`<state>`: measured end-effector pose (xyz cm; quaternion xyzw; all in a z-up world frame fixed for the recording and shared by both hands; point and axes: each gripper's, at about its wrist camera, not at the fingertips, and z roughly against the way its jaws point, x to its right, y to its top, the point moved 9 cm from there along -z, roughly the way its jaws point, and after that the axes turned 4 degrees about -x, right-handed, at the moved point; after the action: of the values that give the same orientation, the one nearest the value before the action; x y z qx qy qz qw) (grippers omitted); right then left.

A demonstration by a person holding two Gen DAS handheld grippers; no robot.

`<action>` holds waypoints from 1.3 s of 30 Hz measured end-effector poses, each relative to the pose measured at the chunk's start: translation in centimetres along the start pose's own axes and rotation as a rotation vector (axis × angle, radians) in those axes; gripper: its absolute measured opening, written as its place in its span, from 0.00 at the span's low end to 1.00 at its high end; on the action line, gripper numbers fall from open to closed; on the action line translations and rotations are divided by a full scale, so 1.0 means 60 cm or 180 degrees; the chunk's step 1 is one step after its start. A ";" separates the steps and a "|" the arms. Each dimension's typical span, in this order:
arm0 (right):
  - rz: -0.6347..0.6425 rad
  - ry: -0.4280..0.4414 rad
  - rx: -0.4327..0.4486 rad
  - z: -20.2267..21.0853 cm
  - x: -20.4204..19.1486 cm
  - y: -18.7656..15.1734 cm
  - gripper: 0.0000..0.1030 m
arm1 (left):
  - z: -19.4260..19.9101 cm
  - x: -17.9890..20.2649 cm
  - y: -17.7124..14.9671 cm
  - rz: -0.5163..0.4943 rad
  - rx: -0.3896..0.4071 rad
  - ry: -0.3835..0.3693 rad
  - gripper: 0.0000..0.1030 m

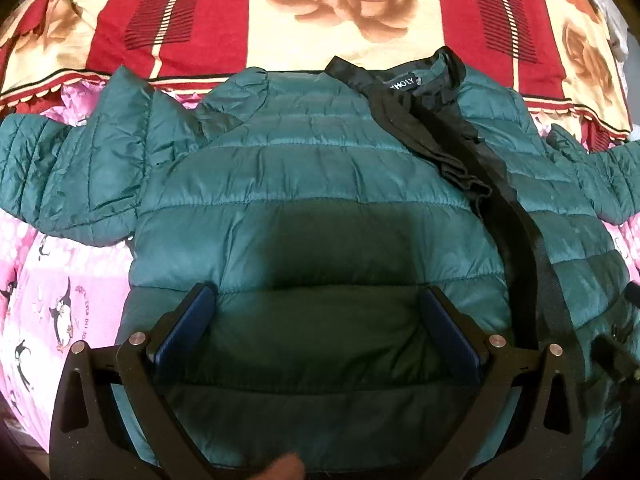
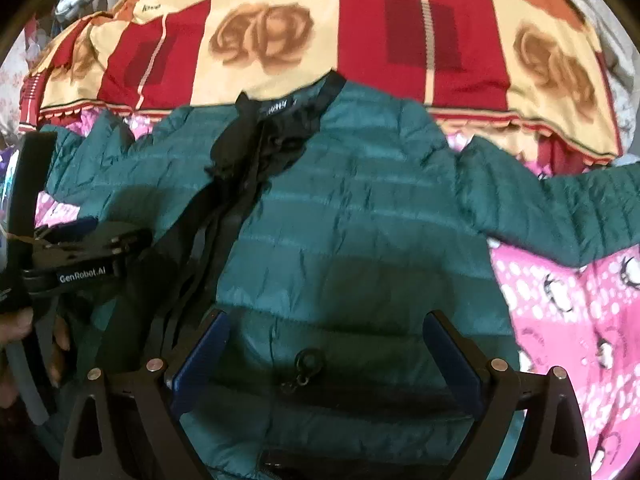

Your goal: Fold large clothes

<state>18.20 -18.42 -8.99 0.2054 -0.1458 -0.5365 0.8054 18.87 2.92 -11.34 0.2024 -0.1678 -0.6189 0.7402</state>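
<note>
The big green puffy jacket (image 1: pixel 320 184) lay front up on the bed, spread over the pink penguin sheet (image 1: pixel 48 288). Its collar (image 1: pixel 424 76) pointed at the far edge of the bed, where the red and cream rose blanket (image 1: pixel 340 4) was. Its bottom hem was at the near edge, right under the two claws. One sleeve (image 1: pixel 68 176) stuck out toward the left edge of the bed, and the other sleeve (image 2: pixel 560 204) stuck out toward the right edge. The black zipper strip (image 1: pixel 516 224) ran down the middle, and it looked a bit open and bunched near the collar.

The left claw (image 1: pixel 320 300) was spread wide over the left half of the jacket and held nothing. The right claw (image 2: pixel 326 328) was spread wide too, over the right half, and it also held nothing. A small black zipper pull (image 2: pixel 306 364) sat between its fingers.

Things could have gone wrong from here. The cloth looked smooth and slippery, so a small pinch might slide off when lifted. The jacket was thick and puffy, so a fold might spring back open. If a claw grabbed only the top layer, the front would lift and the back would stay on the bed. The bunched zipper strip could make a lumpy, crooked fold. The sleeves were wrinkled and could drag or flop out. The sheet below was soft, so a deep pinch might catch it too.
</note>
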 end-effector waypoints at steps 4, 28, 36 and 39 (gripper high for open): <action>-0.0034 0.0116 -0.0212 -0.022 -0.005 -0.015 0.94 | -0.001 -0.001 0.001 -0.0018 -0.0048 0.0001 1.00; 0.0103 -0.0052 -0.0301 -0.036 -0.016 -0.026 0.99 | 0.038 -0.014 0.014 0.0100 0.0246 -0.0227 1.00; 0.0348 -0.0098 0.0240 0.017 -0.042 0.013 0.98 | 0.088 -0.146 0.078 0.0564 0.0728 -0.0148 1.00; 0.0424 -0.0013 0.0386 0.033 -0.057 0.020 0.97 | 0.080 -0.225 0.094 0.0814 0.0823 -0.0078 1.00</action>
<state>16.97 -15.20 -6.72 0.2426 -0.1930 -0.4724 0.8251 18.87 16.59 -4.30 0.2653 -0.2794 -0.4955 0.7785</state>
